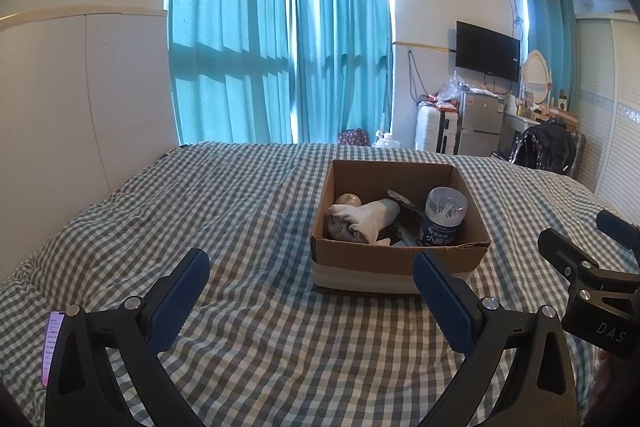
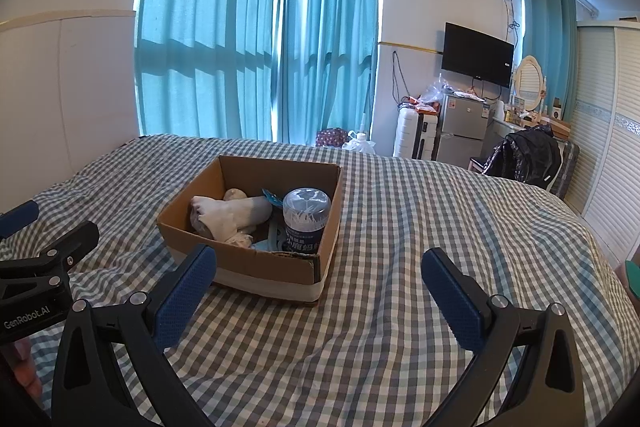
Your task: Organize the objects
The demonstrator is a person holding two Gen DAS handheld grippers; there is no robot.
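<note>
An open cardboard box (image 1: 394,261) sits on the checked bedspread (image 1: 248,359), also in the right wrist view (image 2: 260,269). Inside lie a rolled white and grey sock (image 1: 362,221), a round pale object (image 1: 348,199), a clear-lidded blue jar of cotton swabs (image 1: 442,217) and some dark and blue packets. The same sock (image 2: 228,215) and jar (image 2: 305,223) show in the right wrist view. My left gripper (image 1: 312,291) is open and empty, just short of the box. My right gripper (image 2: 320,291) is open and empty, to the right of the box's near corner.
A lit phone (image 1: 53,345) lies on the bed at the near left. The right gripper's body (image 1: 592,283) shows at the left view's right edge. Beyond the bed are teal curtains (image 1: 280,39), a suitcase, a small fridge (image 2: 464,131), a TV and a chair with a black jacket.
</note>
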